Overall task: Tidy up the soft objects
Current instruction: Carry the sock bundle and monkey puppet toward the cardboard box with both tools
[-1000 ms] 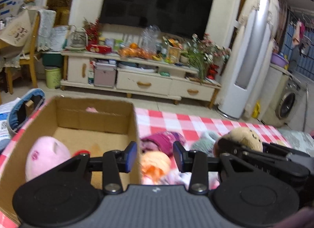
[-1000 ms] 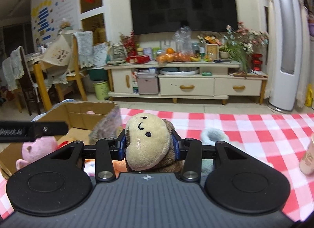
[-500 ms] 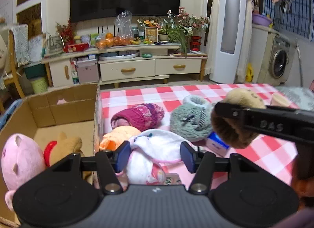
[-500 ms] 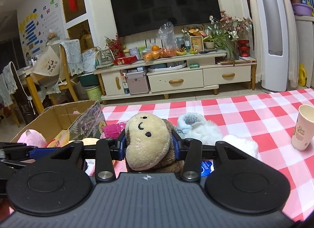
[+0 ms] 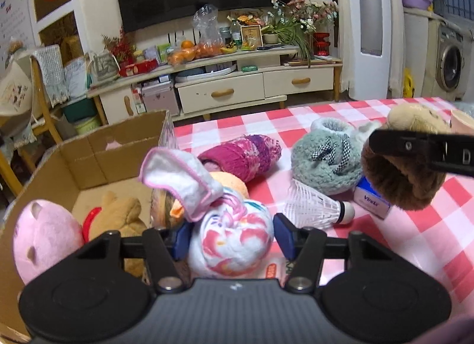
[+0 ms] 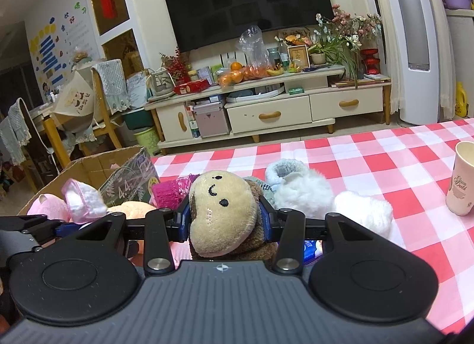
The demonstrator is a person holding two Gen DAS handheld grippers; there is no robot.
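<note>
The monkey toy (image 6: 220,213) is sitting clamped between the two blue pads of the right gripper (image 6: 225,221), its tan face turned up toward the camera and its brown body squeezed behind. It is hanging above the checked worktop (image 6: 370,157), over a small blue and white box (image 5: 371,200).

Just to its left, the left gripper (image 5: 231,238) is standing with its jaws spread on either side of a white bundle of cloth with pink patterns (image 5: 229,240). Those jaws have just been opening; I cannot tell whether the pads are touching the cloth. A white cuff edged in pink (image 5: 180,181) is sticking up from the bundle.

Around them, a magenta knitted hat (image 5: 243,156), a grey-green fluffy slipper (image 5: 324,160), a shuttlecock (image 5: 317,206) and an orange plush (image 5: 231,181) are lying on the worktop. A white fluffy slipper (image 6: 296,187) is lying further right, and a paper cup (image 6: 462,178) is standing upright well apart near the right edge.

At the left, a cardboard box (image 5: 97,154) is sitting open, holding a pink plush (image 5: 44,237) and a tan bear with a red collar (image 5: 118,213).
</note>
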